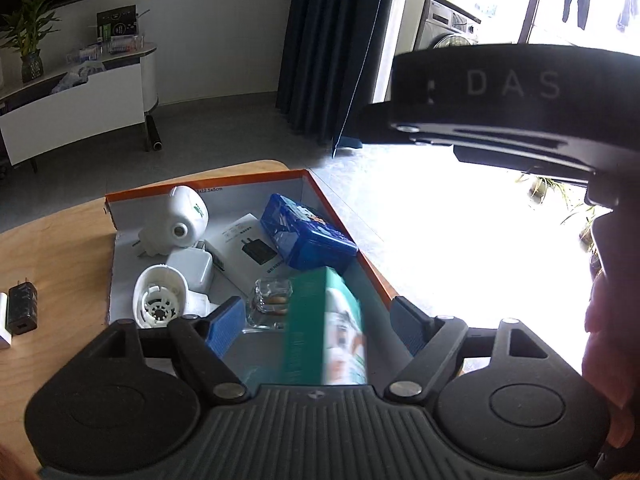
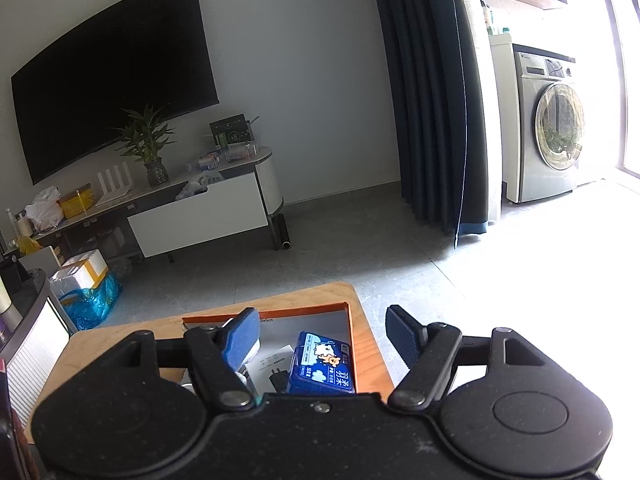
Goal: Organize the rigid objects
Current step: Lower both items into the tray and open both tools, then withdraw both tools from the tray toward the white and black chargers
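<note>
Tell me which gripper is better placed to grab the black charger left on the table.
Left. Black charger lies on the table just beside the open left gripper. Right gripper's view doesn't show it.

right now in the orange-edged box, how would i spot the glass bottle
Start at the wooden table and find the shallow box with the orange rim on it. The glass bottle lies near the box's near end, just right of the round white plastic part and left of the green carton. It is the only see-through item there.
</note>
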The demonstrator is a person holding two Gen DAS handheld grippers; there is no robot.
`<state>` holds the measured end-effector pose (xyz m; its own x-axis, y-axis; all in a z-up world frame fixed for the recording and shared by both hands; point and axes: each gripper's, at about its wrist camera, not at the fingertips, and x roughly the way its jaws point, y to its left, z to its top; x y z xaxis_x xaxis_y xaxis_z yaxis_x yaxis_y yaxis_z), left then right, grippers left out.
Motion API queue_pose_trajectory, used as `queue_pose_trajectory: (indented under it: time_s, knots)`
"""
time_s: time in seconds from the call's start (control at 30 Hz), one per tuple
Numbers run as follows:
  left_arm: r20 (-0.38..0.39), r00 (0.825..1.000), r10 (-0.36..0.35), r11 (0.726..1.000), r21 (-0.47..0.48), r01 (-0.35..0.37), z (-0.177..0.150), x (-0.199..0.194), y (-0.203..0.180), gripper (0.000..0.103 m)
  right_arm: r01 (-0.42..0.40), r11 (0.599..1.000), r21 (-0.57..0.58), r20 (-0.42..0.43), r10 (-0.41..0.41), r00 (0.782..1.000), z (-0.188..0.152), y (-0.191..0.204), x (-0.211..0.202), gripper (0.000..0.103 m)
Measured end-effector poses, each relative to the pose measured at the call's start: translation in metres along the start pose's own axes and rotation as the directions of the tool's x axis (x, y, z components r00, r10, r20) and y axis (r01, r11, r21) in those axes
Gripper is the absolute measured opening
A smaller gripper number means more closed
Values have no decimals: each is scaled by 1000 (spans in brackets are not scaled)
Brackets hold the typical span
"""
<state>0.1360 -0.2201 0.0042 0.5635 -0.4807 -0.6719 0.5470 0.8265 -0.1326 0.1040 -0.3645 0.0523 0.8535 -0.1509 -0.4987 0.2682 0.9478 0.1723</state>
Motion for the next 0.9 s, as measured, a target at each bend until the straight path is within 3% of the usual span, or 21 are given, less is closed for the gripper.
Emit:
queue_pose_trajectory:
  time_s: [0.47, 0.9]
  knots:
    - [7, 983, 183, 978, -100, -181, -8, -38, 56, 88, -46, 999, -15, -20, 45, 999, -11, 33, -10, 86]
    - [-20, 947, 321, 920, -228, -317, -40, -78, 132, 88, -134, 989, -65, -117, 126, 985, -40, 101, 9, 88]
